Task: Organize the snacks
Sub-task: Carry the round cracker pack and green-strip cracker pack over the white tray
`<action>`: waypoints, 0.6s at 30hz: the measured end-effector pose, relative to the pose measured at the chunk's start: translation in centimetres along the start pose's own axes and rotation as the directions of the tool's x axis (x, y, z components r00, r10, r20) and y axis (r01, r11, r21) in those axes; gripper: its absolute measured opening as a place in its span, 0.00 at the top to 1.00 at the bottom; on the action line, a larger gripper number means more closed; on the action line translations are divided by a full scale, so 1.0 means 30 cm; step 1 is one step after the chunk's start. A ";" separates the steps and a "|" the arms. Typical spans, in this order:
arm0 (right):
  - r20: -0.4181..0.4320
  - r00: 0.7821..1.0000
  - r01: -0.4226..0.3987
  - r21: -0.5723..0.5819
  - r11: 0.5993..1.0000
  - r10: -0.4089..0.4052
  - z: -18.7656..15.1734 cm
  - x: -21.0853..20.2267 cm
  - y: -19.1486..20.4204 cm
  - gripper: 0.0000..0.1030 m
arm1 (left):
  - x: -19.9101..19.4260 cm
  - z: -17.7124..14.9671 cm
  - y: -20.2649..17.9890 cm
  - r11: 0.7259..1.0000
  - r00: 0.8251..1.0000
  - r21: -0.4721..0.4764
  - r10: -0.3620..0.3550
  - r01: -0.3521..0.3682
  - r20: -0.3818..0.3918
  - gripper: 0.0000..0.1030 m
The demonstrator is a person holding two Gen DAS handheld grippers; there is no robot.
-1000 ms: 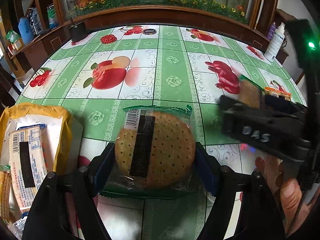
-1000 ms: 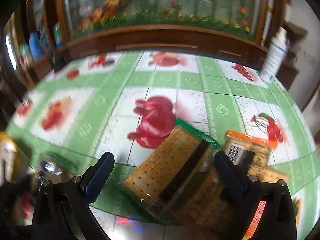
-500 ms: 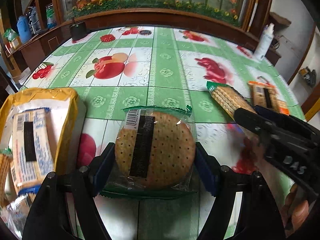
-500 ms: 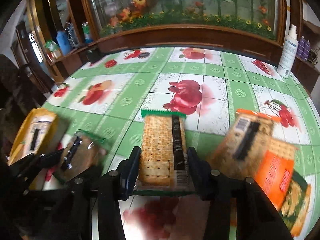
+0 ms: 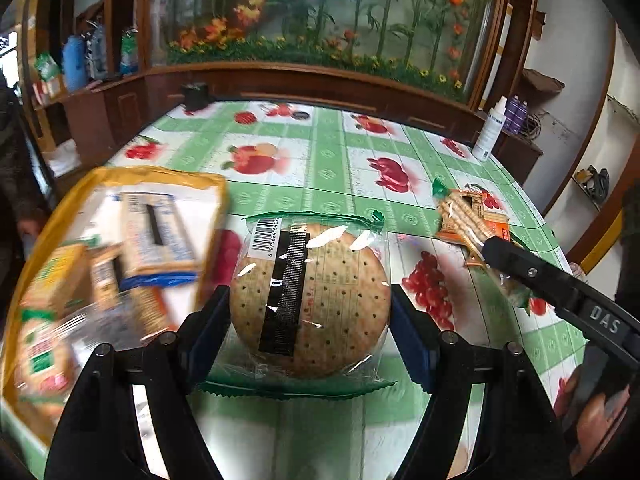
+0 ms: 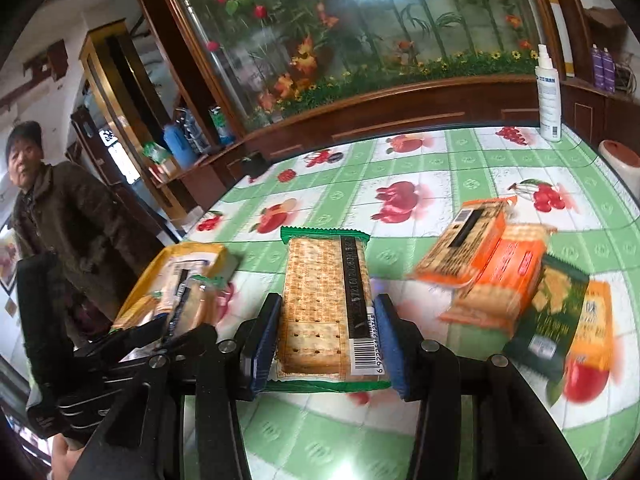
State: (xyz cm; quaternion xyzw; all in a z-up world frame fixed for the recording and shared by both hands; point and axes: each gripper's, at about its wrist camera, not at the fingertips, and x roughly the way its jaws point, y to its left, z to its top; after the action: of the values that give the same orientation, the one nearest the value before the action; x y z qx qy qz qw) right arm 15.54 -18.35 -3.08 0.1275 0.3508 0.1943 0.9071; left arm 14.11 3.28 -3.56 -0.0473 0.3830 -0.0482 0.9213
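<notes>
Between both grippers' closed jaws, round biscuit pack (image 5: 310, 300) and cracker pack (image 6: 326, 308) are pinched; slick wrappers could slip before the yellow tray (image 5: 120, 174).

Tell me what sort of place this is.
Probably a home dining or living room. A table wears a fruit-print oilcloth, a large planted aquarium in dark wood stands behind it, and household bottles sit on a side shelf.

Tray (image 5: 120, 176) sits left on the counter (image 5: 332, 160), snack packets inside; loose packets (image 6: 500, 264) lie right; spray bottle (image 6: 547, 92) stands at the far right edge.
</notes>
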 end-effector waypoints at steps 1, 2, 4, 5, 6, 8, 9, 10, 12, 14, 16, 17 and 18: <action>-0.002 1.000 -0.023 0.007 1.000 0.023 -0.011 -0.005 0.008 0.53 | -0.036 -0.013 0.018 1.000 1.000 -0.007 0.016 -0.016 0.011 0.26; -0.004 0.999 -0.033 0.008 0.999 0.033 -0.020 -0.009 0.019 0.53 | -0.051 -0.020 0.029 1.000 1.000 -0.011 0.023 -0.023 0.015 0.26; -0.008 0.998 -0.057 -0.001 0.998 0.057 -0.041 -0.014 0.051 0.53 | -0.097 -0.039 0.063 0.999 0.998 -0.019 0.050 -0.049 0.026 0.26; -0.011 0.997 -0.074 -0.005 0.997 0.074 -0.051 -0.015 0.072 0.54 | -0.118 -0.048 0.079 0.998 0.997 -0.019 0.068 -0.067 0.036 0.26; -0.015 0.996 -0.087 -0.014 0.996 0.086 -0.059 -0.014 0.095 0.54 | -0.139 -0.057 0.097 0.996 0.995 -0.020 0.094 -0.093 0.047 0.26; -0.017 0.994 -0.106 -0.046 0.993 0.105 -0.076 -0.016 0.150 0.54 | -0.164 -0.071 0.127 0.992 0.991 -0.028 0.122 -0.121 0.056 0.26; -0.019 0.993 -0.120 -0.058 0.991 0.119 -0.083 -0.016 0.177 0.54 | -0.175 -0.077 0.139 0.991 0.990 -0.035 0.131 -0.130 0.058 0.26; -0.022 0.991 -0.134 -0.067 0.989 0.132 -0.090 -0.016 0.202 0.54 | -0.189 -0.085 0.162 0.989 0.988 -0.047 0.144 -0.141 0.061 0.26; -0.024 0.988 -0.153 -0.085 0.985 0.152 -0.103 -0.014 0.247 0.54 | -0.207 -0.098 0.192 0.986 0.985 -0.060 0.160 -0.156 0.065 0.26; -0.032 0.984 -0.176 -0.102 0.979 0.173 -0.114 -0.013 0.289 0.54 | -0.229 -0.111 0.221 0.983 0.983 -0.076 0.170 -0.165 0.073 0.26; -0.035 0.982 -0.191 -0.126 0.973 0.188 -0.126 -0.015 0.337 0.54 | -0.246 -0.118 0.239 0.981 0.981 -0.090 0.178 -0.171 0.078 0.26; -0.038 0.981 -0.196 -0.136 0.971 0.192 -0.131 -0.015 0.356 0.54 | -0.251 -0.119 0.246 0.980 0.980 -0.095 0.181 -0.173 0.081 0.26; -0.041 0.980 -0.201 -0.146 0.969 0.197 -0.134 -0.014 0.376 0.54 | -0.256 -0.120 0.254 0.979 0.979 -0.100 0.186 -0.177 0.085 0.26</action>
State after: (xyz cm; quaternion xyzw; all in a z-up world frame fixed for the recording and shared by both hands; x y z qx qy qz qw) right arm 9.53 -8.10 -1.59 0.0912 0.3327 0.3116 0.8854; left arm 6.56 11.63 -1.65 -0.0566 0.3440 0.0559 0.9356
